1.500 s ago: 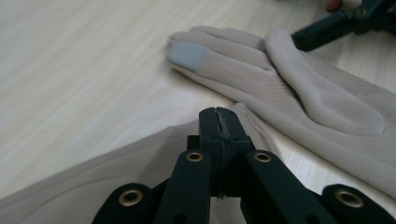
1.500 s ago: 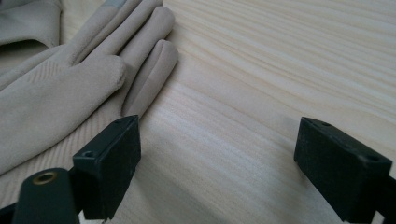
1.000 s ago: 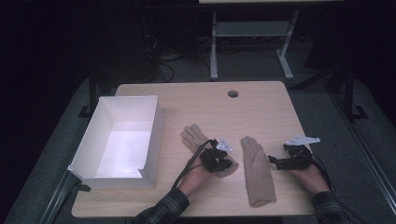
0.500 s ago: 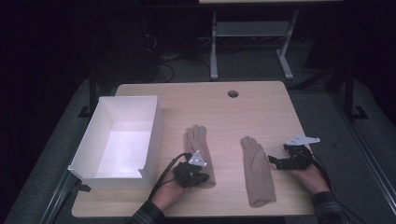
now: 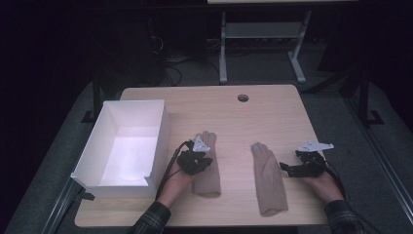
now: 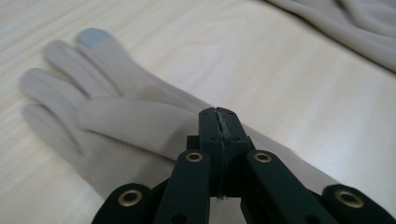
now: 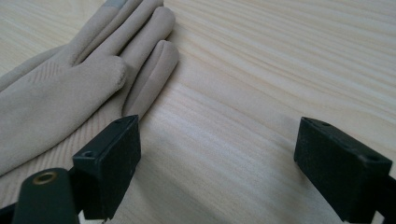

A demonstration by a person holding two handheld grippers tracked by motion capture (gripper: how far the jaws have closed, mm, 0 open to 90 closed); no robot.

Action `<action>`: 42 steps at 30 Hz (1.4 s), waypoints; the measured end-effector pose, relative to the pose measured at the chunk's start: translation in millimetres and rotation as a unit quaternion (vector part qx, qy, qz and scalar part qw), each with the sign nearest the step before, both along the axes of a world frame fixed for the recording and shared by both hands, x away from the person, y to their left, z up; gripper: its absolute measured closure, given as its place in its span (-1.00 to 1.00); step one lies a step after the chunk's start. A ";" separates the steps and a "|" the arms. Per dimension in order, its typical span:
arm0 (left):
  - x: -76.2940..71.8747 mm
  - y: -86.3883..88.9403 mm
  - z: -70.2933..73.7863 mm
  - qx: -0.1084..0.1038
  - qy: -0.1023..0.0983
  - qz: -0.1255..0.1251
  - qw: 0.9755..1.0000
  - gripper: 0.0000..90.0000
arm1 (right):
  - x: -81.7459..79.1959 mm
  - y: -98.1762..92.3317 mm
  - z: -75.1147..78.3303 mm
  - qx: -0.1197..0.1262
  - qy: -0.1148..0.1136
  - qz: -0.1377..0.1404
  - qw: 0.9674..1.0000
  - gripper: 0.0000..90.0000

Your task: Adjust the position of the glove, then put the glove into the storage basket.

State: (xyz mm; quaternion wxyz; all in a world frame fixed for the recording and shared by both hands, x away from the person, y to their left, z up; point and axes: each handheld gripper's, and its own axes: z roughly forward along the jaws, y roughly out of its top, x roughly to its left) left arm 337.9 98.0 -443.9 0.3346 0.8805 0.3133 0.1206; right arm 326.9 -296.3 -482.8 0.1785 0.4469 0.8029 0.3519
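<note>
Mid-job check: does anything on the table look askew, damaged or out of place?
Nothing stands out. Both beige gloves, the left glove and the right glove, lie flat and undamaged on the table, beside the upright white box.

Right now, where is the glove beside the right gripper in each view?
High view: right glove, lower centre-right of the table.
Left gripper view: top right corner.
Right gripper view: left side.
Shared landmark: the pale wooden table.
</note>
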 end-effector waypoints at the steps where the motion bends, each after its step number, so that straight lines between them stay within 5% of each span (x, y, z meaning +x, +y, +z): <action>1: 3.7 0.1 -3.0 0.005 0.003 0.001 1.000 0.99 | 0.0 0.0 0.0 0.000 0.000 0.000 1.000 -0.68; 5: 8.5 -3.9 -14.8 -0.003 0.025 -0.004 1.000 1.00 | 0.0 0.0 0.0 0.000 0.000 0.001 1.000 -0.68; 18: -4.2 -31.9 -16.4 -0.005 0.034 -0.066 0.997 1.00 | 0.0 0.0 0.0 0.000 0.000 0.000 1.000 -0.68; 30: -19.0 -66.9 -14.5 -0.020 0.034 -0.118 0.992 0.95 | 0.0 0.1 0.0 0.000 0.000 0.000 1.000 -0.68; 35: -17.6 -48.1 0.1 -0.057 0.023 -0.089 0.994 0.68 | 0.0 0.4 0.1 0.001 0.002 0.000 1.000 -0.68; 42: -7.4 -10.8 3.0 -0.053 0.018 -0.033 0.998 0.39 | -0.1 0.4 0.2 0.001 0.002 0.002 1.000 -0.68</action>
